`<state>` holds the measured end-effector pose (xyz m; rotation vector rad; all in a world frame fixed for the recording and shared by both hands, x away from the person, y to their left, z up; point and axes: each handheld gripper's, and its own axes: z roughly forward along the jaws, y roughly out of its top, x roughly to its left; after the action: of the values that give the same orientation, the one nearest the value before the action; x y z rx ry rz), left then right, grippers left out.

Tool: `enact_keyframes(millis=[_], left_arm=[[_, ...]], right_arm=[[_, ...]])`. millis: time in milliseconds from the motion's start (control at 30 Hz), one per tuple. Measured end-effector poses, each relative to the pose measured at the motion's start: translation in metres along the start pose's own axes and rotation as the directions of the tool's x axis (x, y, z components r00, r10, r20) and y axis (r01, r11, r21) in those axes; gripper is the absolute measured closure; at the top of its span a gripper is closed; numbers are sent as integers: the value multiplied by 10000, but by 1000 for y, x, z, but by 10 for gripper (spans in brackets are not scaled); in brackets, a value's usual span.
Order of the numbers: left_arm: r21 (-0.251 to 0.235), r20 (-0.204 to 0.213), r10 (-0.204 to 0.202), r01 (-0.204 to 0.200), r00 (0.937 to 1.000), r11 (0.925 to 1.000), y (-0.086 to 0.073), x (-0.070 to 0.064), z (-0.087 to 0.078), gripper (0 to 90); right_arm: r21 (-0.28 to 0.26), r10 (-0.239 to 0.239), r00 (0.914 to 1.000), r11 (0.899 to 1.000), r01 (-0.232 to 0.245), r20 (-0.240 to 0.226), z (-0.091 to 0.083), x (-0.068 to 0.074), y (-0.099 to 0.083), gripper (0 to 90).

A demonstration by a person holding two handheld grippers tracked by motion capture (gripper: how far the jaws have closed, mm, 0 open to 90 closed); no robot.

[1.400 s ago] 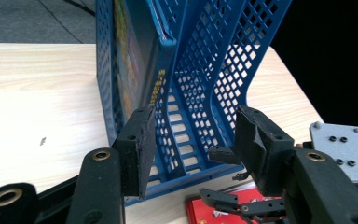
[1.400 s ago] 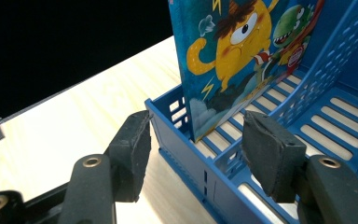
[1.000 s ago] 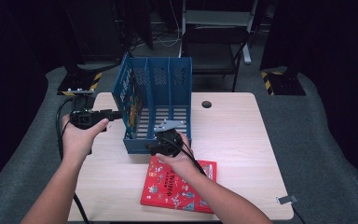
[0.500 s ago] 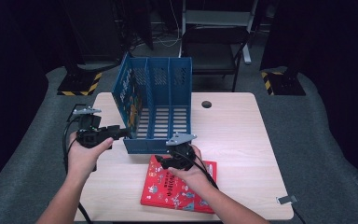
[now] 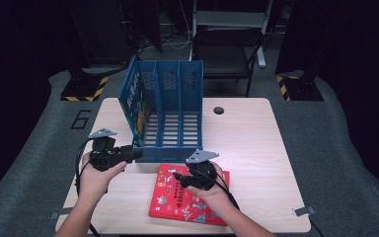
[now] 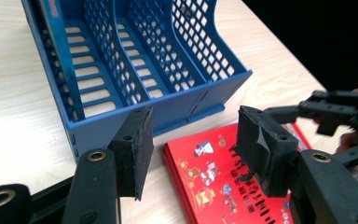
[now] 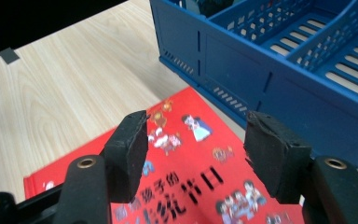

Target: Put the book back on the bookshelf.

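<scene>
Even overhead light on the pale table (image 5: 256, 148), dark surroundings swallowing detail beyond its edges, soft short shadows beside the blue file rack (image 5: 172, 113), high view slightly soft and grainy, gripper views sharper mid-frame, near black jaws a little blurred, red book (image 7: 186, 154) vividly saturated, no strong glare

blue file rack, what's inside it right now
One book stands upright in the left slot of the blue rack; the other two slots look empty. Its cover is mostly hidden by the side wall.
</scene>
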<state>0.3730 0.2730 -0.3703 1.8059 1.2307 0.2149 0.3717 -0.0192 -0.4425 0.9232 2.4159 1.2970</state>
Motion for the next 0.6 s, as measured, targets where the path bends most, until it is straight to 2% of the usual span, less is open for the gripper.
enact_keyframes(millis=[233, 367, 600], left_arm=[[-26, 242, 397, -396, 9989, 9992, -20, 0, 11, 437], [30, 427, 237, -239, 9988, 9997, -31, 1, 18, 413], [268, 629, 237, -255, 9977, 9993, -45, 2, 28, 382]], right_arm=[[-58, -43, 9997, 10000, 45, 253, -20, -1, -16, 391], [-141, 35, 9991, 9999, -29, 424, -35, -4, -27, 385], [-126, 277, 9972, 9996, -269, 688, -52, -12, -41, 377]])
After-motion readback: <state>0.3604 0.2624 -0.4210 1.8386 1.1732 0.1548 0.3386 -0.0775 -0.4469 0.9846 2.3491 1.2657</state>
